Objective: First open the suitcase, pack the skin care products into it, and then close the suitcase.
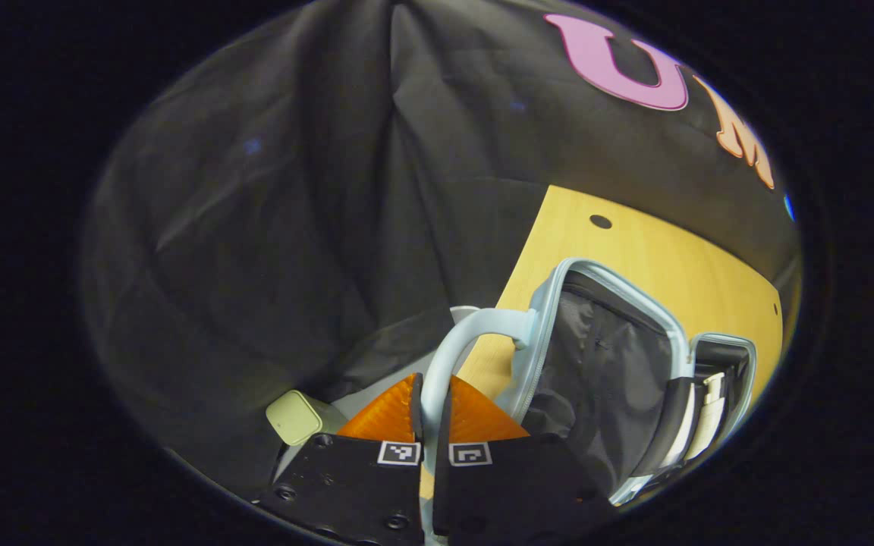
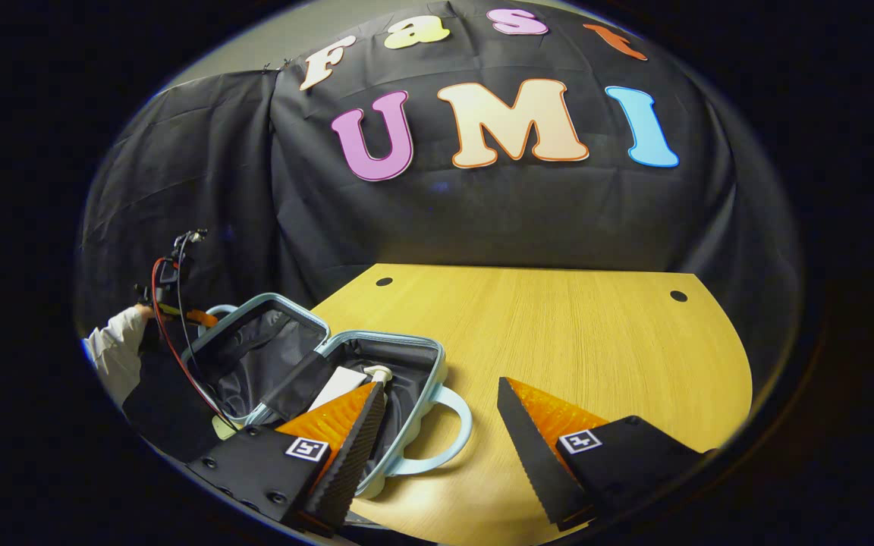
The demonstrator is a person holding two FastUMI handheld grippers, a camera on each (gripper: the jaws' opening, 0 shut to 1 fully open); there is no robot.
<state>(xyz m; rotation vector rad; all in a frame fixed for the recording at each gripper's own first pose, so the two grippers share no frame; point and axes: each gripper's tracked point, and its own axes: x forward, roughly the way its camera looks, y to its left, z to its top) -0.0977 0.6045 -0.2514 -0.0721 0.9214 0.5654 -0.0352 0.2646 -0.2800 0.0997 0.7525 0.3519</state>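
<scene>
The light-blue suitcase (image 2: 376, 356) lies open at the left of the wooden table (image 2: 573, 326). Its lid (image 1: 596, 364) is tilted up, showing black lining. My left gripper (image 1: 432, 413) is shut on the lid's curved handle (image 1: 456, 337); in the right gripper view that same gripper (image 2: 198, 315) sits behind the lid, held by a hand in a white sleeve (image 2: 114, 345). A white box (image 2: 338, 383) and a cream-capped bottle (image 2: 378, 373) lie in the base under a black strap. My right gripper (image 2: 441, 440) hangs open over the base's handle (image 2: 448, 432), nothing between its fingers.
A small pale-green box (image 1: 297, 415) lies by the table's edge beside the lid. The tabletop has dark holes (image 2: 678, 296) near its far corners. Black cloth hangs close behind the table on all sides. Bare wood stretches to the right of the suitcase.
</scene>
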